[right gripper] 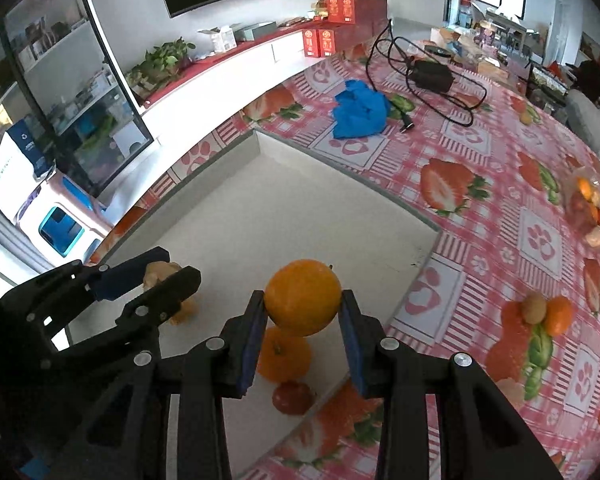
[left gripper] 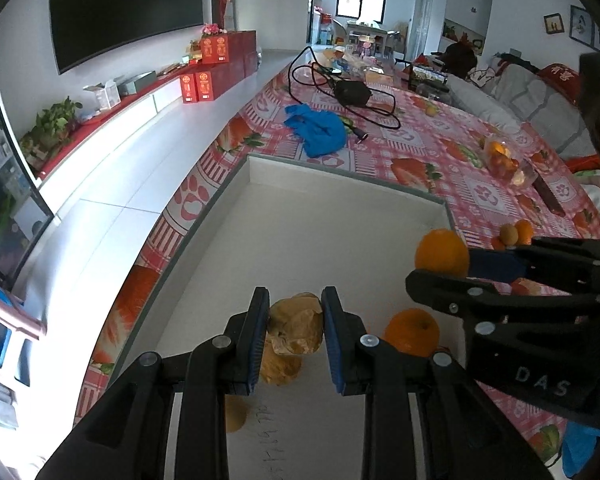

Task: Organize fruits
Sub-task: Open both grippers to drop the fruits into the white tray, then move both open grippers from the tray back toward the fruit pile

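Left gripper point(left gripper: 295, 322) is clamped on a tan wrinkled fruit point(left gripper: 296, 330), held between the blue pads point(left gripper: 259, 340) above the white tray point(left gripper: 340, 184). A second tan fruit point(left gripper: 280, 364) is seen directly beneath it on the tray floor (contact between the two cannot be told). Handwriting is visible on the tray floor near the left gripper's base, too small to be read.

Right of that, a loose orange point(left gripper: 412, 332) is lying in the tray near its right wall, and a small red fruit point(right gripper: 293, 397) is seen just beside it in the right wrist view.

Right gripper point(right gripper: 303, 312) is clenched on an orange point(right gripper: 303, 298), held over the tray's right portion, above the loose orange.

Further right, on the strawberry-print tablecloth point(right gripper: 480, 152), a kiwi point(right gripper: 534, 309) and a small orange point(right gripper: 558, 315) are lying touching, outside the tray. A clear bag of mixed fruit point(right gripper: 588, 208) is seen near the table's far right edge. A blue cloth point(right gripper: 360, 110) and a black cable point(right gripper: 432, 76) are lying beyond the tray.
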The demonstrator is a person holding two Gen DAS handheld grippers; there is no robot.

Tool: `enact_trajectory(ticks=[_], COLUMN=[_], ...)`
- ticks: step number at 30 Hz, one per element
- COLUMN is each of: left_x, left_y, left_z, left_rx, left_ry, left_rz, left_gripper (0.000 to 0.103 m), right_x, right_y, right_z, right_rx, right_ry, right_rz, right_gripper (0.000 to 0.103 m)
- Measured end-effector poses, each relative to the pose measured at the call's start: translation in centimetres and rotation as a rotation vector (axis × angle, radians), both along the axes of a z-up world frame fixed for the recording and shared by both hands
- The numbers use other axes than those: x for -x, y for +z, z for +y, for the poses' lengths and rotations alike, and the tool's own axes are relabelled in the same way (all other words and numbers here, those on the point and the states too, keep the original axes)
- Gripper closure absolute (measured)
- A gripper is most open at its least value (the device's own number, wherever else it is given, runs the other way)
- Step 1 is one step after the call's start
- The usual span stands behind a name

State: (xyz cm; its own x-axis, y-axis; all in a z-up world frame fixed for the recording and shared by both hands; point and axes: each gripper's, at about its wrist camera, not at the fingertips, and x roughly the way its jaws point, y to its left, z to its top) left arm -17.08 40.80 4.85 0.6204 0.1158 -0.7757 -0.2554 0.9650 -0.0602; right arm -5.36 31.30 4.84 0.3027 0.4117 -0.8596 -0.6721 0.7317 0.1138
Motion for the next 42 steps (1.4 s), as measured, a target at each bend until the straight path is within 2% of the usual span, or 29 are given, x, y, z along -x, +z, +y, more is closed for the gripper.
enact_trajectory(ticks=[4, 6, 8, 11, 12, 14, 17, 20, 21, 22, 27, 32, 39, 42], left_x=[-0.2, -0.2, 0.0, 0.4, 0.6, 0.7, 1.0, 1.3, 1.4, 1.5, 1.9, 1.7, 1.1, 0.2], left_y=[-0.4, -0.6, -0.6, -0.5, -0.4, -0.3, 0.1, 0.7, 0.9, 1.2, 2.6, 3.2, 2.1, 1.1], left_z=[0.0, 0.1, 0.5, 1.3, 1.5, 1.8, 1.6, 0.9, 0.7, 0.4, -1.7, -5.8, -14.0, -16.5], left_rx=[-0.023, -0.036, -0.047, -0.032, -0.026, -0.025, -0.034, -0.051, -0.054, -0.058, -0.062, -0.056, -0.052, -0.071], left_ry=[-0.001, 0.014, 0.045, 0.079, 0.087, 0.097, 0.092, 0.076, 0.070, 0.063, 0.002, -0.109, -0.308, -0.348], left_rz=[0.001, 0.006, 0.006, -0.007, -0.010, -0.011, -0.016, -0.022, -0.025, -0.028, -0.047, -0.051, -0.022, 0.012], left_gripper=[0.070, 0.061, 0.041, 0.028, 0.028, 0.022, 0.022, 0.022, 0.022, 0.022, 0.022, 0.022, 0.022, 0.022], right_x=[-0.5, -0.6, -0.8, -1.0, -1.0, -1.1, -1.0, -0.8, -0.7, -0.7, -0.2, -0.2, 0.7, 1.1], right_y=[-1.0, -1.1, -1.1, -0.8, -0.6, -0.1, 0.7, 1.5, 1.7, 1.9, 2.3, 0.5, -3.1, -4.6], right_z=[0.3, 0.2, 0.1, -0.2, -0.3, -0.5, -0.9, -1.6, -2.1, -2.6, -7.5, -13.9, -22.0, -24.4], right_rx=[0.003, 0.007, 0.003, -0.012, -0.017, -0.024, -0.050, -0.062, -0.064, -0.067, -0.077, -0.016, 0.108, 0.151], right_ry=[-0.007, -0.011, -0.018, -0.028, -0.030, -0.042, -0.047, -0.060, -0.068, -0.078, -0.151, -0.259, -0.407, -0.447], right_rz=[0.034, 0.037, 0.041, 0.043, 0.039, 0.024, 0.013, -0.009, -0.016, -0.025, -0.041, -0.026, -0.013, -0.017], right_gripper=[0.065, 0.065, 0.065, 0.064, 0.061, 0.044, 0.029, 0.026, 0.017, 0.000, 0.000, 0.000, 0.000, 0.000])
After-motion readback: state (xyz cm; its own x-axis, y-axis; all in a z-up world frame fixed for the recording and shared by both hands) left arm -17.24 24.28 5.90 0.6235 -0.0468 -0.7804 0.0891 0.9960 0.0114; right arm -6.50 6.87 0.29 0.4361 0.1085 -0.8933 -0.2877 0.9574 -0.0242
